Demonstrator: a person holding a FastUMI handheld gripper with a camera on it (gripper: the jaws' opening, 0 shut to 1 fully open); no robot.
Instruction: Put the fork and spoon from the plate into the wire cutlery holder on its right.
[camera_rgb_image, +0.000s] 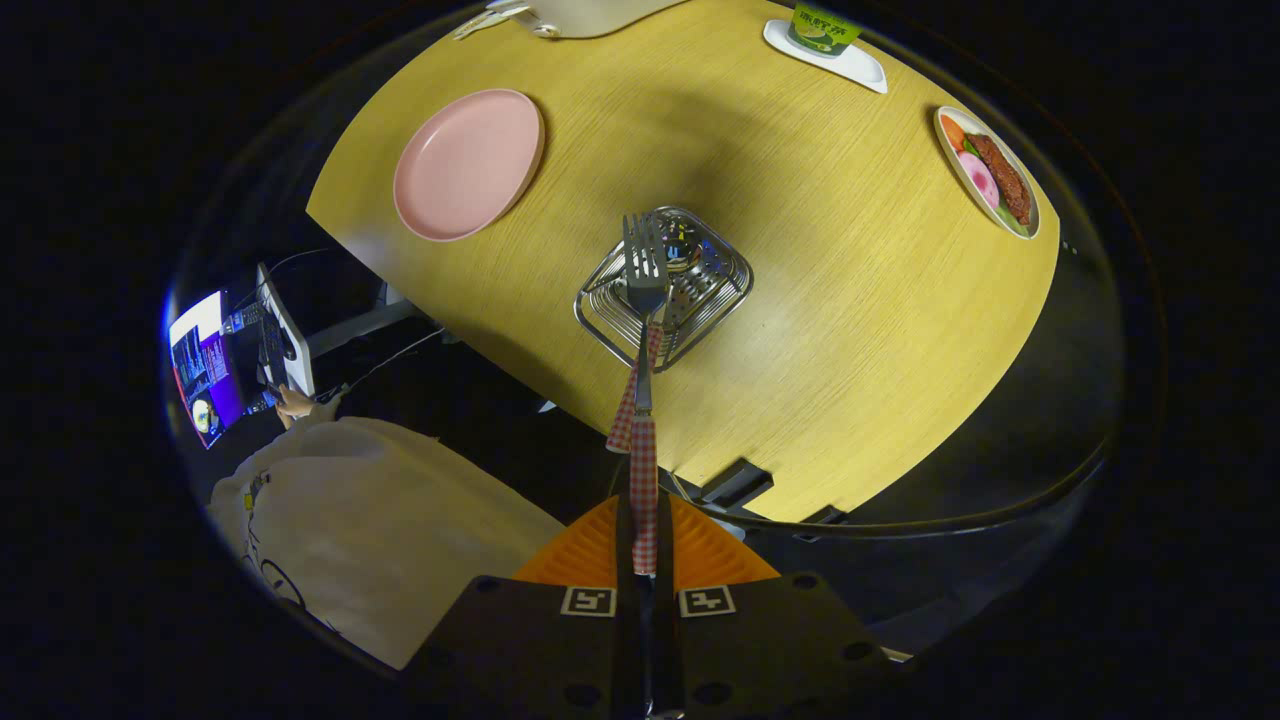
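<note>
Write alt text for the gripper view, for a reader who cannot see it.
The tongs are shut on a metal fork with a red-checked handle, tines hanging over the square wire cutlery holder on a round wooden table. An empty round pink plate lies beyond, to the holder's left.

Pink plate (468, 165), silver wire cutlery holder (664, 288), fork (643, 330) with red-and-white checked handle, yellow wood-grain table (800, 330)

A wooden table (820, 300) stands in a dark booth, lit from above, with a lit screen (210, 370) beside a person in a pale sleeve (380, 520) below its near edge.
</note>
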